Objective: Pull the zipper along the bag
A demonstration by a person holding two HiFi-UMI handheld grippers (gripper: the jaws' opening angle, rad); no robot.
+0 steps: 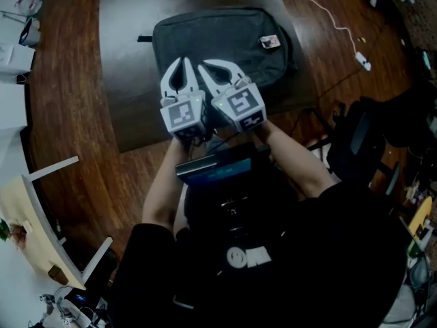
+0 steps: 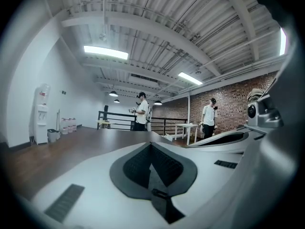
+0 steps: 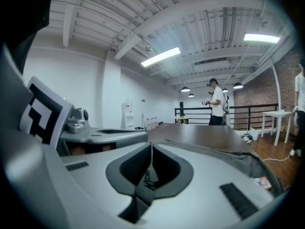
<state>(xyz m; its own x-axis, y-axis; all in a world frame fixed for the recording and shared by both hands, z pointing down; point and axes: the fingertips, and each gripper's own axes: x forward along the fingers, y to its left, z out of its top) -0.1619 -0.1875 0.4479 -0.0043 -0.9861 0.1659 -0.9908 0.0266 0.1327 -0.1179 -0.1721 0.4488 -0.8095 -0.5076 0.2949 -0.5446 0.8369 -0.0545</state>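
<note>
A dark grey backpack point(image 1: 218, 43) lies flat on a dark table top point(image 1: 130, 60), with a small label patch point(image 1: 270, 42) at its right. Both grippers hover side by side over the bag's near edge and point away from me. My left gripper point(image 1: 181, 60) has its fingertips together, and nothing shows between them in the left gripper view point(image 2: 151, 143). My right gripper point(image 1: 203, 65) also has its tips meeting point(image 3: 151, 144), with no part of the bag between them. A strip of the bag point(image 3: 267, 166) shows at the lower right of the right gripper view. I cannot make out the zipper pull.
A white cable point(image 1: 328, 16) with a plug runs across the wood at the upper right. A black chair point(image 1: 355, 142) stands at the right, a pale wooden frame point(image 1: 34, 217) at the lower left. Two people point(image 2: 141, 111) point(image 2: 208, 118) stand far off by a railing.
</note>
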